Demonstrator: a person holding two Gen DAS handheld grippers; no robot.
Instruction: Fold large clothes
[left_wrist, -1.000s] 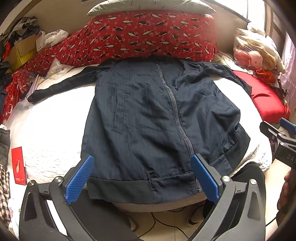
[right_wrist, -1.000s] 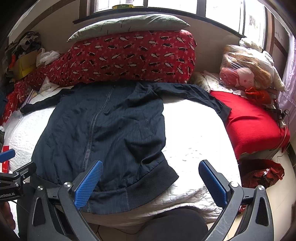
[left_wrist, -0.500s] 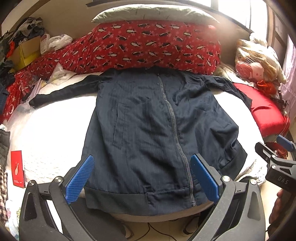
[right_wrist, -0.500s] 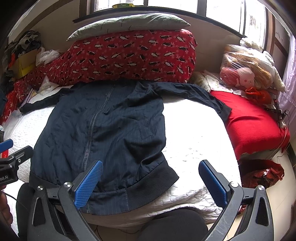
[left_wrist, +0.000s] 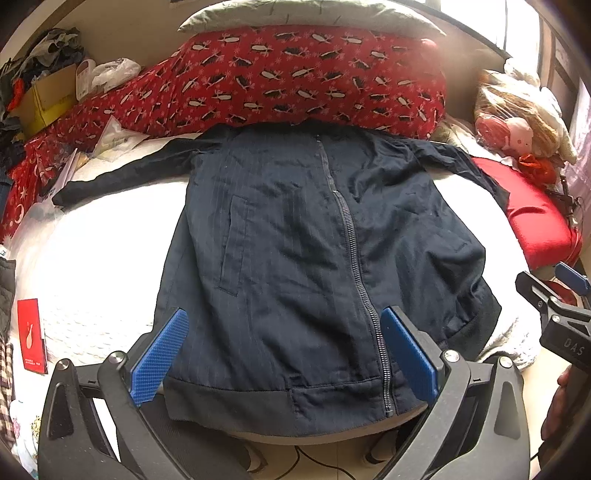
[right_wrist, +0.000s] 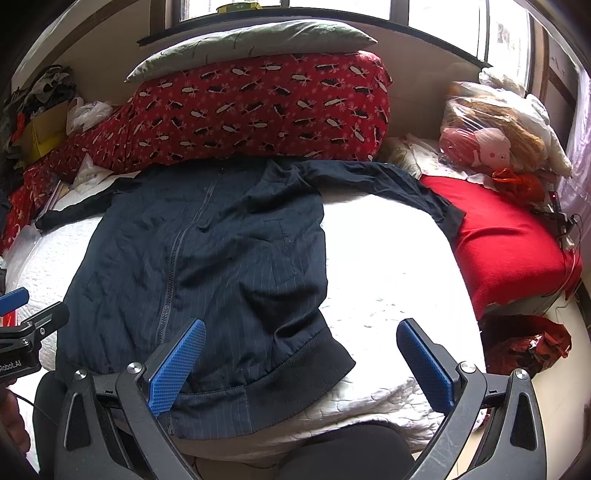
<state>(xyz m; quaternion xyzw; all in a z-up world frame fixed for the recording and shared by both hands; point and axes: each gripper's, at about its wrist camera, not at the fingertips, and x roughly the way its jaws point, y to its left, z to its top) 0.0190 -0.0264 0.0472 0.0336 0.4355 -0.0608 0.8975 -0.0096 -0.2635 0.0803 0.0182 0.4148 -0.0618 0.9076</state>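
Note:
A dark navy zip jacket (left_wrist: 295, 258) lies flat and front-up on the white bed cover (left_wrist: 103, 236), collar at the far end, both sleeves spread sideways. Its hem hangs a little over the near bed edge. It also shows in the right wrist view (right_wrist: 207, 273). My left gripper (left_wrist: 284, 354) is open and empty, hovering above the hem near the zip's lower end. My right gripper (right_wrist: 306, 365) is open and empty above the jacket's right hem corner. The right gripper also shows at the right edge of the left wrist view (left_wrist: 554, 306).
A red patterned duvet (left_wrist: 288, 77) with a grey pillow (right_wrist: 251, 44) on top lies behind the collar. A red cushion (right_wrist: 509, 243) and bagged soft toys (right_wrist: 491, 140) sit at the right. Papers and a cardboard box (left_wrist: 44, 99) crowd the left. A red booklet (left_wrist: 31, 336) lies at near left.
Both grippers have risen and drawn slightly back, so the jacket sits lower and fuller in view. The jacket has not moved. Both grippers stay open.

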